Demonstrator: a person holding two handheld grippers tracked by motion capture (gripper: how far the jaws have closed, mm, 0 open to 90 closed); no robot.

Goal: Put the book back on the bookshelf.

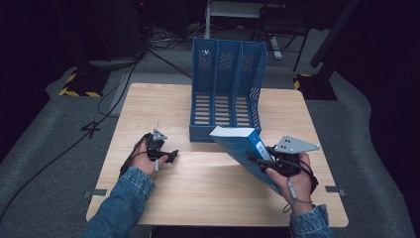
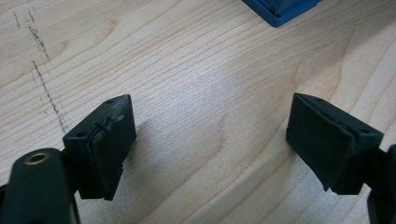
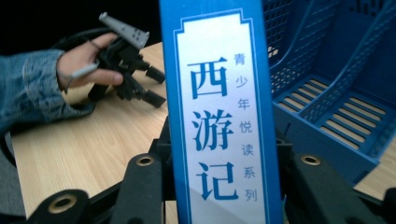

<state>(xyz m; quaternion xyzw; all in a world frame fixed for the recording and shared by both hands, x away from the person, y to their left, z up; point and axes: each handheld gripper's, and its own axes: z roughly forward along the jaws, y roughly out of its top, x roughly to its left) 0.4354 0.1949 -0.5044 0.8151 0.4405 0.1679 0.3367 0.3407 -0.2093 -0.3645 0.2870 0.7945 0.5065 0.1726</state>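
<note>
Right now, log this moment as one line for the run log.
right gripper: shut on blue book, tilted, lifted | left gripper: open, empty, low over table | blue file rack: compartments empty, book not in

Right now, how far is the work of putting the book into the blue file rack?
Done: the right gripper is shut on the blue book, lifted and tilted beside the file rack. In hand: bringing it to a slot. Left: sliding it in; all compartments look empty. The left gripper rests open on the table.
</note>
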